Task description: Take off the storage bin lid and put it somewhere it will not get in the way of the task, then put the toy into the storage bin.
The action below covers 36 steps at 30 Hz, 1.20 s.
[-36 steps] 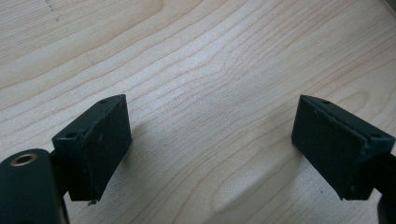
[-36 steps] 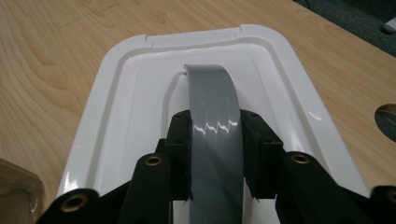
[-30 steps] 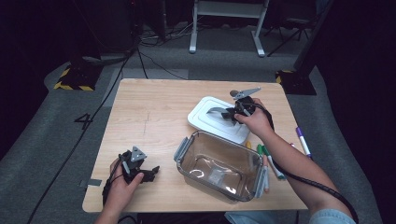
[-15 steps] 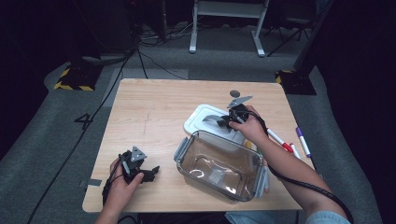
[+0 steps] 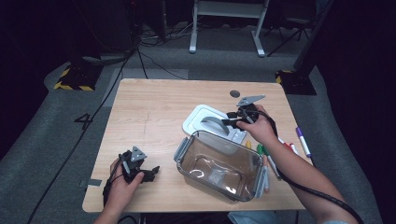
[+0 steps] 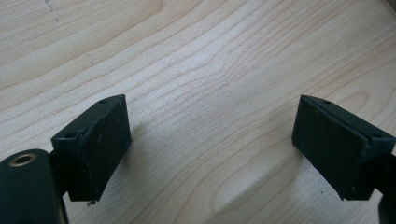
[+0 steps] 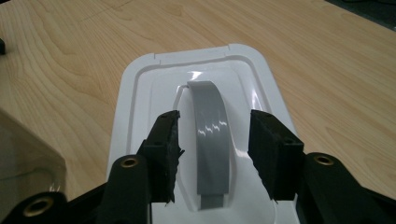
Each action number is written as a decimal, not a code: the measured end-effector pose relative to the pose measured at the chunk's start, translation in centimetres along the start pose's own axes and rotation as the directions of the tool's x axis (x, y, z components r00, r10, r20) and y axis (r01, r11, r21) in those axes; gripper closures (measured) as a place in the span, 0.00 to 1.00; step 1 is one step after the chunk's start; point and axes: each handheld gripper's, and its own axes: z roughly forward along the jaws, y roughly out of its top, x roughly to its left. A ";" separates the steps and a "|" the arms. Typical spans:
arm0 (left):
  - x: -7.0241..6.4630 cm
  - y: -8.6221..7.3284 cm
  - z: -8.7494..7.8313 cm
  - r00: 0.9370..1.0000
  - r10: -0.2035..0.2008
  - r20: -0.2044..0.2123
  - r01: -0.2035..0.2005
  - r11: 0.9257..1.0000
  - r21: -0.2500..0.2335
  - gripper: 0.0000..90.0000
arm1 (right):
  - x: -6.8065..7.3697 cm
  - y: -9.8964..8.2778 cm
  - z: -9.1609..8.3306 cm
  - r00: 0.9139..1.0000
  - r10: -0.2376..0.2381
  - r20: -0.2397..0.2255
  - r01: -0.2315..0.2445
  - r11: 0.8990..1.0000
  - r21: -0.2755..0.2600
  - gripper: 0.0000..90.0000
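Surface [image 5: 154, 112]: pale wood, carrying one clear container, one white lid and several markers.
Clear container [image 5: 219, 165]: one, open-topped, grey latches at its ends, near the front edge; it partly overlaps the lid's near edge in the high view.
White lid [image 5: 201, 119]: one, lying flat just behind the container, with a grey arched handle [image 7: 212, 140] along its middle.
Right hand-held gripper [image 5: 235, 119]: jaws parted, one on each side of the handle, not touching it in the right gripper view.
Left hand-held gripper [image 5: 147, 171]: jaws spread wide over bare wood at the front left, holding nothing, well apart from the container.
Markers [image 5: 266, 156]: green, purple and red among them, partly hidden by the right forearm; count uncertain.
Writing: a "4" [image 5: 84, 121] marked on the floor left of the surface.
Floor: black cables [image 5: 154, 58] and one black-yellow striped block [image 5: 74, 81].
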 end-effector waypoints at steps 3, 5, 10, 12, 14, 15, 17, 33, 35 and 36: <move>0.0 0.0 0.0 1.000 0.000 0.000 0.000 1.000 0.000 0.14 | 0.2 -0.3 -2.2 1.000 0.012 0.020 -0.012 1.000 -0.004 0.60; 0.0 0.0 0.1 1.000 0.000 -0.004 0.000 1.000 -0.006 0.14 | 0.4 -0.7 -3.6 0.999 0.015 0.039 -0.015 1.000 -0.003 0.60; 0.0 0.0 0.1 1.000 -0.003 -0.005 0.003 1.000 -0.007 0.13 | 1.1 -2.2 -6.3 0.998 0.039 0.053 -0.039 0.999 -0.002 0.59; -0.1 0.1 0.1 1.000 -0.006 -0.004 0.006 1.000 -0.006 0.13 | 1.4 -3.0 -7.1 0.997 0.047 0.057 -0.047 0.999 0.006 0.59; -0.1 0.2 0.2 1.000 -0.009 -0.006 0.009 1.000 0.000 0.13 | 1.8 -3.7 -7.6 0.996 0.059 0.061 -0.060 0.998 0.018 0.58; -0.1 0.2 0.2 1.000 -0.008 -0.014 0.008 1.000 -0.006 0.13 | 2.0 -4.1 -7.8 0.996 0.067 0.059 -0.068 0.997 0.023 0.57; -0.1 0.2 0.3 1.000 -0.014 -0.012 0.014 1.000 -0.007 0.13 | 2.5 -4.8 -8.1 0.994 0.094 0.050 -0.095 0.995 0.029 0.57; -0.2 0.7 0.7 1.000 -0.017 -0.012 0.017 1.000 0.000 0.11 | 4.2 -10.7 -6.4 0.990 0.120 0.076 -0.128 0.985 0.118 0.53; -0.2 0.7 0.7 1.000 -0.017 -0.012 0.017 1.000 0.000 0.11 | 4.2 -11.0 -6.1 0.989 0.129 0.071 -0.137 0.982 0.133 0.53; -0.2 0.7 0.7 1.000 -0.017 -0.012 0.017 1.000 0.000 0.11 | 4.3 -11.2 -6.0 0.989 0.133 0.069 -0.141 0.980 0.140 0.53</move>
